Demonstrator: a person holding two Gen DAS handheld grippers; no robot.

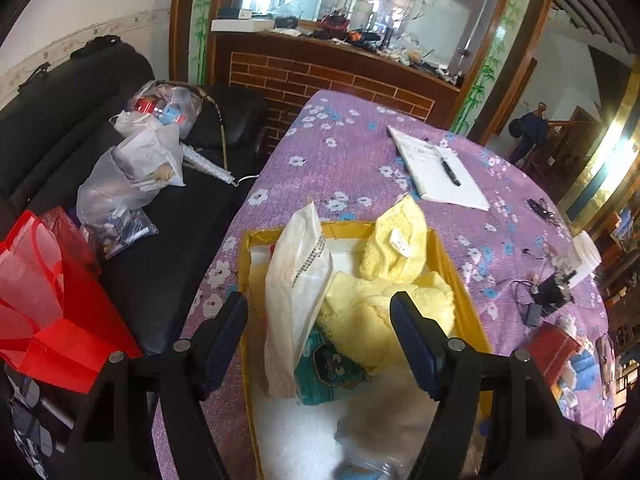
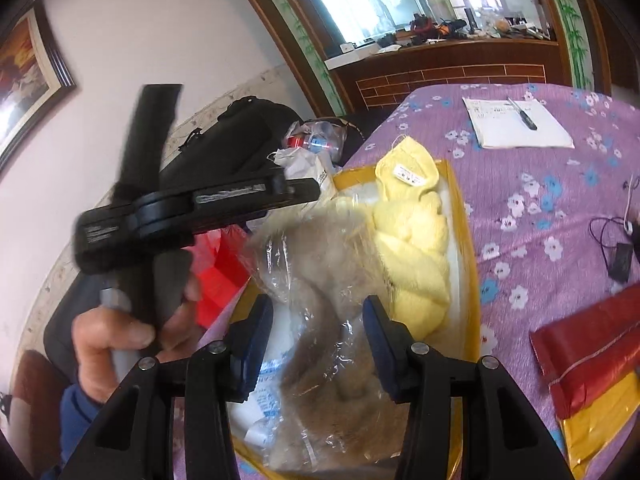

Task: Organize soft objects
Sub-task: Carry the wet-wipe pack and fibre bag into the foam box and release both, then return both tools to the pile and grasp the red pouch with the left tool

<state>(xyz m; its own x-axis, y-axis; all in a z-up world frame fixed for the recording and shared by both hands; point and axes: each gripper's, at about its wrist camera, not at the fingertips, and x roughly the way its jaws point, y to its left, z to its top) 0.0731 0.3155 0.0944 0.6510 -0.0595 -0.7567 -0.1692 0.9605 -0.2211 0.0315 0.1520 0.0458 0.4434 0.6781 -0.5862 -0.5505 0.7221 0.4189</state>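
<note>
An open yellow box [image 1: 460, 280] sits on the purple flowered tablecloth [image 1: 340, 152]. In it lie a yellow towel [image 1: 396, 248], a white cloth bag [image 1: 296, 280] with a sparkly strip, and a teal cartoon packet [image 1: 328, 364]. My left gripper [image 1: 320, 312] hangs open above the white bag and towel, touching neither. In the right wrist view the yellow towel [image 2: 416, 248] lies by the box rim [image 2: 468, 240], beside a beige furry item in clear plastic [image 2: 320, 272]. My right gripper [image 2: 318, 316] is open, its fingers straddling that wrapped item without pressing it.
A notebook with a pen [image 1: 440, 168] lies farther back on the table. A black adapter with a cord [image 1: 548, 296] and a red packet [image 2: 592, 344] are to the right. A black sofa [image 1: 132, 288] with plastic bags [image 1: 132, 168] and a red bag [image 1: 48, 300] stands left. A hand [image 2: 112, 336] holds a black handle.
</note>
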